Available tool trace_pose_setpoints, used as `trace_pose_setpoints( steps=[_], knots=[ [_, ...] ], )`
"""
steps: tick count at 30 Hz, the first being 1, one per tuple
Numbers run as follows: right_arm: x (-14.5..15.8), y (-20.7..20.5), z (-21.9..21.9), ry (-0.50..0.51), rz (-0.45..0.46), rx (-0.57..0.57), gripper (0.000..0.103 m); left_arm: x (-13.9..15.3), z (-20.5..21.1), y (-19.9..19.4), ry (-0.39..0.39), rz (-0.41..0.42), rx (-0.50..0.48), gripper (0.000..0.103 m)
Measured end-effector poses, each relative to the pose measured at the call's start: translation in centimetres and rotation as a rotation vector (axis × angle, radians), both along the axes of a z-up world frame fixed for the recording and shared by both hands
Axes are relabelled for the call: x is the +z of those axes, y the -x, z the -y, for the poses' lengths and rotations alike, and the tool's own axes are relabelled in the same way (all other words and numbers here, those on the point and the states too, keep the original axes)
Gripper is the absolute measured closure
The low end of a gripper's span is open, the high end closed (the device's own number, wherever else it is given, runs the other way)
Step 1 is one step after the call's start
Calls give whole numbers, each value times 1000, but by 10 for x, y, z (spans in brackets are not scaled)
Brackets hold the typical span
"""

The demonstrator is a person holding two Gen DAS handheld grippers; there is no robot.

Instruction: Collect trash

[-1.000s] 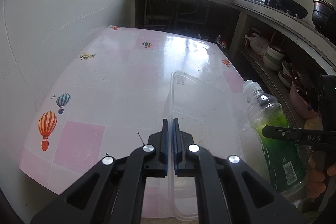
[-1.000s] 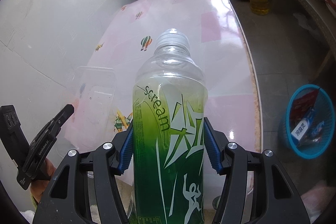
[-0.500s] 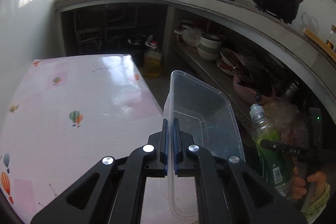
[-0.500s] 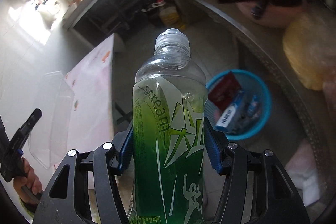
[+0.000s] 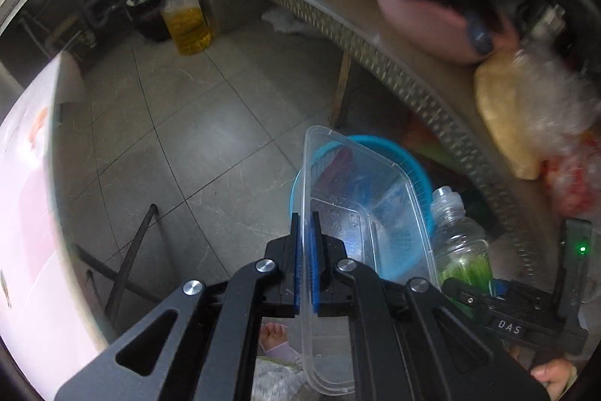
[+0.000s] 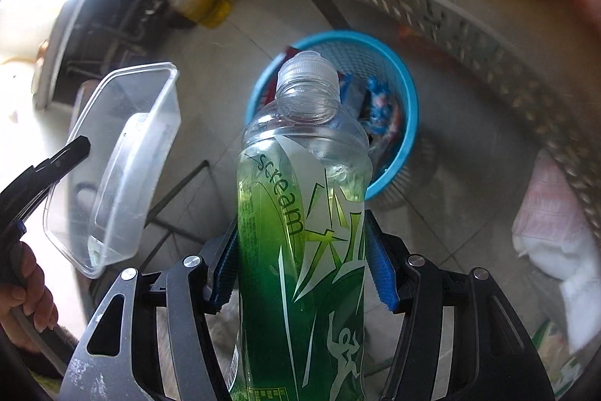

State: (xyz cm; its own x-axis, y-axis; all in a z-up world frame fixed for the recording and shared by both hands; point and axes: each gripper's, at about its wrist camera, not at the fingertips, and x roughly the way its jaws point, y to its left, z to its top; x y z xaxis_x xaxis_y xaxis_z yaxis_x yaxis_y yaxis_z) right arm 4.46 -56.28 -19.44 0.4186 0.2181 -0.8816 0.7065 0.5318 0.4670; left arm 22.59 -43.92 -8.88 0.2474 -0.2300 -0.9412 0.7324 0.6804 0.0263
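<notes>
Grip check, both hands loaded. Left gripper (image 5: 305, 243) has its pads pinched together on one thin side wall of the clear plastic container (image 5: 360, 213), so the tub hangs edge-on and tipped, mouth toward the right of the left-wrist frame; an edge pinch suits a wall this thin. Right gripper (image 6: 302, 262) is clamped across the body of the green drink bottle (image 6: 300, 213), cap pointing away toward upper centre. Blue waste basket (image 6: 409, 93) stands on the grey tile floor (image 5: 169, 138), upper centre of the right-wrist frame, wrappers already inside. Both items are angled down toward it, presumably for release; neither yet over the rim for certain.
</notes>
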Motion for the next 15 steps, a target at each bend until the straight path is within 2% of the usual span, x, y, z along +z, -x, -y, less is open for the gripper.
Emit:
trace_pose_setpoints(
  steps=[2,4,6,7,11,15],
  knots=[
    [-15,-13,9,-6,-11,-21,46,-22,23,-9,-48,-8,-11,98],
    [-30,-28,19,17,-25,-38,45,-36,39,-18,-43,-25,-14,96],
    [-42,-42,23,53,-44,-42,39,-46,48,-23,-56,-8,-31,84],
    [-48,-48,22,66,-51,-37,37,-51,54,-24,-69,-2,-35,72],
    [-48,-50,11,157,-84,-13,34,-54,54,-27,-46,-21,-33,63],
    [-39,-40,0,247,-77,-11,33,-45,41,-24,-27,-24,-26,61]
  ],
)
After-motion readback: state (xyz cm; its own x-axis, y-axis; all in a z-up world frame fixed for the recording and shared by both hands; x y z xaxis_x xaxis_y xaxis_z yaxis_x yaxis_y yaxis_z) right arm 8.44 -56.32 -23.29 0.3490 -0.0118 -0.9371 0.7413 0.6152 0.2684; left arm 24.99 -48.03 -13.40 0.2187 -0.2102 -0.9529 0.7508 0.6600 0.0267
